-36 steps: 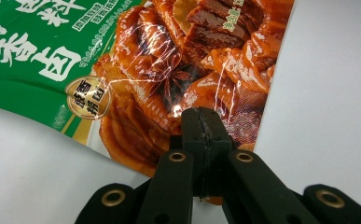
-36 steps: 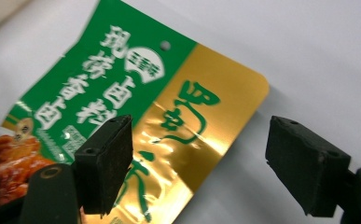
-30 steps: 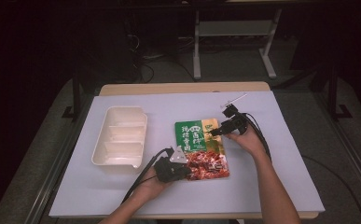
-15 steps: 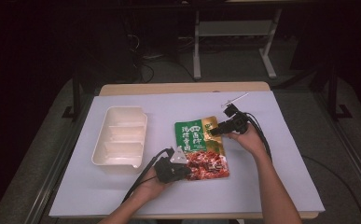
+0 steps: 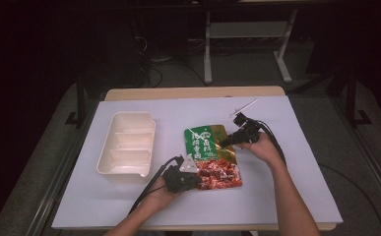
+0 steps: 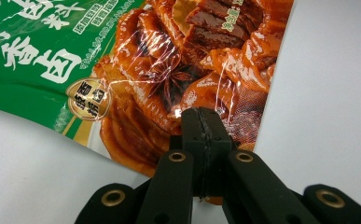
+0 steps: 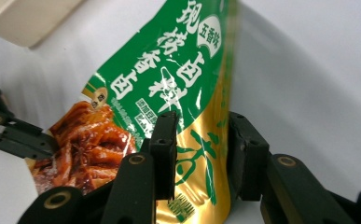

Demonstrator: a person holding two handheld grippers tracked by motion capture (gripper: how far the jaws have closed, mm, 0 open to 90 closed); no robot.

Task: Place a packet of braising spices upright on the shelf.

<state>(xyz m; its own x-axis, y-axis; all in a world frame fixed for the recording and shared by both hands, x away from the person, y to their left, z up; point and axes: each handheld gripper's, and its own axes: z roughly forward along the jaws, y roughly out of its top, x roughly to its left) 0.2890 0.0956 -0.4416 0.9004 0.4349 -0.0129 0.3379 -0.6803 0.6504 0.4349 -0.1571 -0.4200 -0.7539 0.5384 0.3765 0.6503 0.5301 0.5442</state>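
A flat food pouch [image 5: 211, 155], green on its upper half and red-brown with pictured meat below, lies on the white table cover. My left gripper [image 5: 194, 181] is shut on the pouch's near left edge; in the left gripper view the jaws [image 6: 201, 121] meet over the red print [image 6: 136, 56]. My right gripper [image 5: 226, 142] is at the pouch's far right edge. Its jaws have just been closing. In the right gripper view they [image 7: 201, 144] straddle the gold edge of the pouch [image 7: 178, 70] with a gap still showing on each side.
A cream plastic tray [image 5: 126, 147] with three compartments stands to the left of the pouch. Cables trail from both grippers toward the table's near edge. The other gripper's black links [image 7: 5, 130] show at the left of the right gripper view.
The right gripper has shifted slightly at the pouch's far right edge. The left hand and the pouch have stayed where they were.
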